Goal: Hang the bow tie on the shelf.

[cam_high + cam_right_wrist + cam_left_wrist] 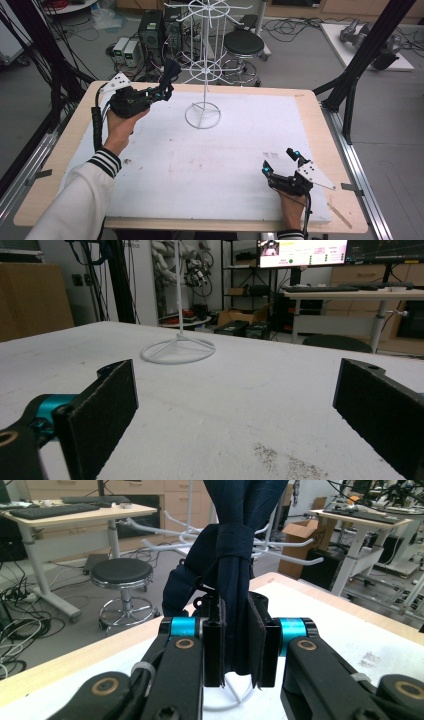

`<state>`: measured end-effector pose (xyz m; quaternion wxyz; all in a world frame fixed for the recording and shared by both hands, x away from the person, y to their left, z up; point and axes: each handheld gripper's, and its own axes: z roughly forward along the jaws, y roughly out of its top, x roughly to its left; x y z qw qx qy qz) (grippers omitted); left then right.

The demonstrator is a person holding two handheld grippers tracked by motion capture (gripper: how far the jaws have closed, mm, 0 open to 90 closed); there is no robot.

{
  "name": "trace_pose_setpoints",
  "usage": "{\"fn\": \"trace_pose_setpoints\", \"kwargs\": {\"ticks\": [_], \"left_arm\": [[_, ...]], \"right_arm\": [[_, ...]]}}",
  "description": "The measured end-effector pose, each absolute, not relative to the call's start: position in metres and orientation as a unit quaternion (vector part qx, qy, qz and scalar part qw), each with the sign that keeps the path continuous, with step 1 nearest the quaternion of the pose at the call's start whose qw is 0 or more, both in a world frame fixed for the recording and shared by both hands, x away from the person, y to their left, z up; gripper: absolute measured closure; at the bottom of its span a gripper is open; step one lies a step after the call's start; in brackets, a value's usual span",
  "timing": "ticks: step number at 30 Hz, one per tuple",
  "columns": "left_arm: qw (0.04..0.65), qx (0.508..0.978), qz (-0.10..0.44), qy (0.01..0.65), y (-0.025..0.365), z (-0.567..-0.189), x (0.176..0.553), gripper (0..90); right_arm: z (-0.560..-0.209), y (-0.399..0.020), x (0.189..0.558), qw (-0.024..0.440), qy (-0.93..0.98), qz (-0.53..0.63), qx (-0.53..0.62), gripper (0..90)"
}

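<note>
So the left gripper (167,86) is clamped tight on a bundle of dark navy cloth (232,575), looks like a knotted or rolled-up garment, held up off the table at the far left, just left of the white wire hanging rack (206,60). My guess is the plan is to hook it on one of the rack's prongs (165,545).

What could go wrong: that rack is spindly with a small ring base (202,115), so a sideways shove from the cloth or the jaws could tip or slide it. The prongs also stick out in all directions, so the loose folds could snag on the wrong one. And since the cloth hangs right in front of the left gripper view, lining up blind is a real risk.

Over on the right, the right gripper (282,162) rests near the front edge of the white board (200,165) with its jaws spread wide, nothing between them, well away from the rack. Nothing on the board lies between the cloth and the rack. A black stool (243,44) sits beyond the table.
</note>
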<state>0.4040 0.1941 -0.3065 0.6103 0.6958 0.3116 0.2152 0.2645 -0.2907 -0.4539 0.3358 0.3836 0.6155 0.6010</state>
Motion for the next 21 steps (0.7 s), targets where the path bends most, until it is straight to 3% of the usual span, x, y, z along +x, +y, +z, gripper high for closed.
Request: {"fn": "trace_pose_setpoints", "kwargs": {"ticks": [21], "left_arm": [[0.603,0.704,0.218,0.304,0.161,-0.297,0.412,78.8]], "right_arm": [[-0.454,-0.291,0.264,0.334,0.614,0.602,0.385,3.1]]}}
